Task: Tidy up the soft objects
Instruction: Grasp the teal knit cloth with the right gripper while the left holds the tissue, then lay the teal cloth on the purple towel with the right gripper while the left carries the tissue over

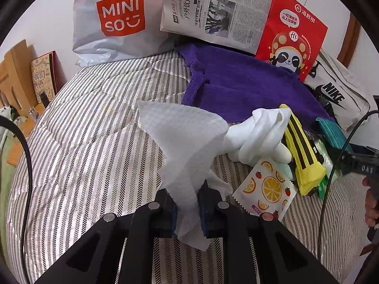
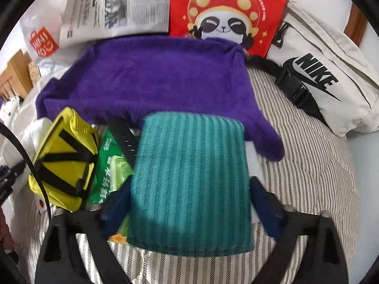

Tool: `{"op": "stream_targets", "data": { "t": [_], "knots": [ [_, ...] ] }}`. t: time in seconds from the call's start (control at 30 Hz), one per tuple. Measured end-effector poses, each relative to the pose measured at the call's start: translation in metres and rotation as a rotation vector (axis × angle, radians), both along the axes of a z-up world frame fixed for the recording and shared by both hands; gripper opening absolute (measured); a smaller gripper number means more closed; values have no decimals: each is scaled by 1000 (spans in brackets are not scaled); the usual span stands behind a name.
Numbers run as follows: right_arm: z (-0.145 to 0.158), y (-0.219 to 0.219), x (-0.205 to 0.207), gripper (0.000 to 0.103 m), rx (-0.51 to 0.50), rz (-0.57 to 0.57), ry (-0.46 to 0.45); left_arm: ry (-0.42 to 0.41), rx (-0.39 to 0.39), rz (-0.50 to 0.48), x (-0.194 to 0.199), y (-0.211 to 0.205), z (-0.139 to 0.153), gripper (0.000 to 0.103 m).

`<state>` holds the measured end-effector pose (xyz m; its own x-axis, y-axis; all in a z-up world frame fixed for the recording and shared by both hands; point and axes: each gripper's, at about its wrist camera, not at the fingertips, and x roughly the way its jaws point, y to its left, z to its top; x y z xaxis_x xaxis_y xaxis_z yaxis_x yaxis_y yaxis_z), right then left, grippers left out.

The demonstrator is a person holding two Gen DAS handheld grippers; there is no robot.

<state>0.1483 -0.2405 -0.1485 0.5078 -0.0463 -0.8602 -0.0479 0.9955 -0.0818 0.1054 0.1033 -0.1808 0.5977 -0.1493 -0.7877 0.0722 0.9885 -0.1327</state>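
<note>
Both grippers working among soft items on a striped bedspread [image 1: 83, 130]

The left gripper [image 1: 187, 209] is pinching a white embossed tissue sheet [image 1: 187, 139], jaws clamped tight on its lower end while the sheet is fanning upward above the bed. The right gripper [image 2: 189, 203] is straddling a teal ribbed pouch [image 2: 191, 179], its blue pads standing at the pouch's two sides; whether they are pressing it I cannot tell. The pouch is lying just in front of a purple towel [image 2: 154, 82], beside a yellow black-striped pouch [image 2: 64, 156] and a green wipes packet [image 2: 109, 165]
</note>
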Motion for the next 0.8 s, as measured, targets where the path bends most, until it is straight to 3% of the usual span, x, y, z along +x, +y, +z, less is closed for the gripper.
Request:
{"op": "stream_targets", "data": {
  "t": [0.17, 0.37, 0.8],
  "knots": [
    [10, -11, -2, 88, 87, 0, -8, 18, -21, -8, 0, 4, 1, 15],
    [36, -11, -14, 88, 88, -2, -48, 39, 14, -3, -5, 7, 9, 14],
    [68, -20, -11, 88, 162, 22, -111, -36, -2, -5, -5, 12, 59, 14]
  ]
}}
